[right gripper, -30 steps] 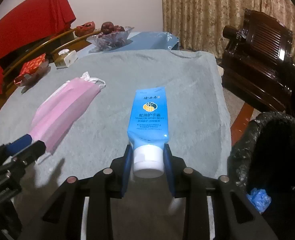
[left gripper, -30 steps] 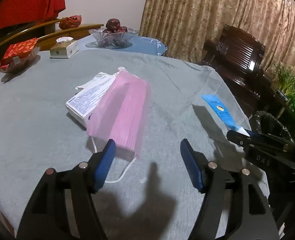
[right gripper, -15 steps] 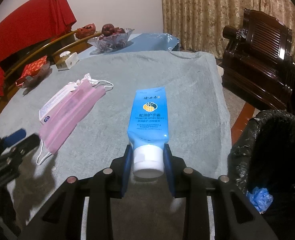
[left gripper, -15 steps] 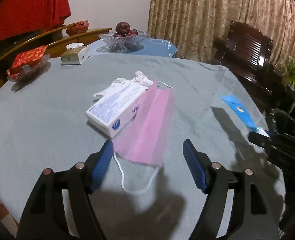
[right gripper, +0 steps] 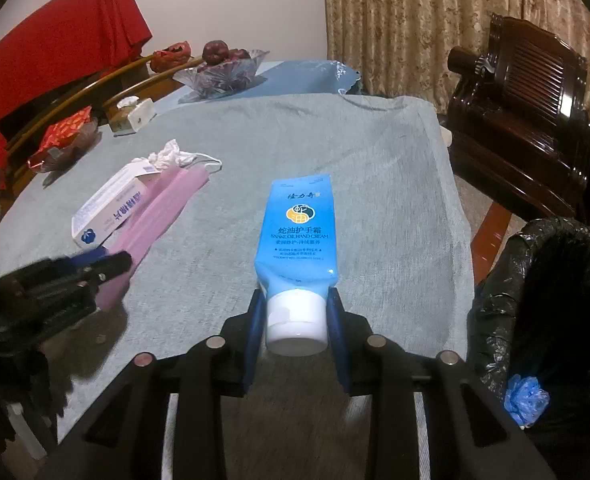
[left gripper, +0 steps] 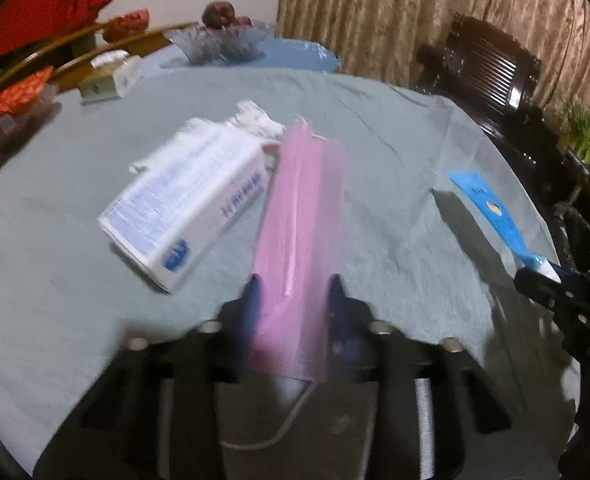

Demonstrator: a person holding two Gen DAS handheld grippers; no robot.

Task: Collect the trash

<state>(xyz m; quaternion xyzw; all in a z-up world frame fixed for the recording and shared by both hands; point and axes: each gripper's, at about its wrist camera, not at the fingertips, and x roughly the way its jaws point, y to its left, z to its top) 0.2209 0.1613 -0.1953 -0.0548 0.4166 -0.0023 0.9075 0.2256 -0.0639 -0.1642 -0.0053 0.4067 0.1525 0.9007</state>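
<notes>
Pink mask (left gripper: 301, 216): it lies on the grey cloth (left gripper: 375, 160), its near end between the jaws of the left gripper (left gripper: 295, 300), a good place to pinch thin fabric
Left gripper state: jaws are closing on the mask; whether the pads press it already I cannot tell, the view is blurred
White box (left gripper: 187, 208): just left of the mask, touching it, with a crumpled tissue (left gripper: 255, 118) at its far end; not yet collected
Blue tube (right gripper: 299, 232): hand cream, held at its white cap (right gripper: 295, 320) by the right gripper (right gripper: 297, 316), body pointing far
Right gripper state: jaws narrow, clamped on the cap, probably because the cap is the stiff part
Bin (right gripper: 555, 300): black bag, near right beside the table, one blue scrap (right gripper: 525, 398) inside
Judgement: both pieces seem ready to go right, to the bin
</notes>
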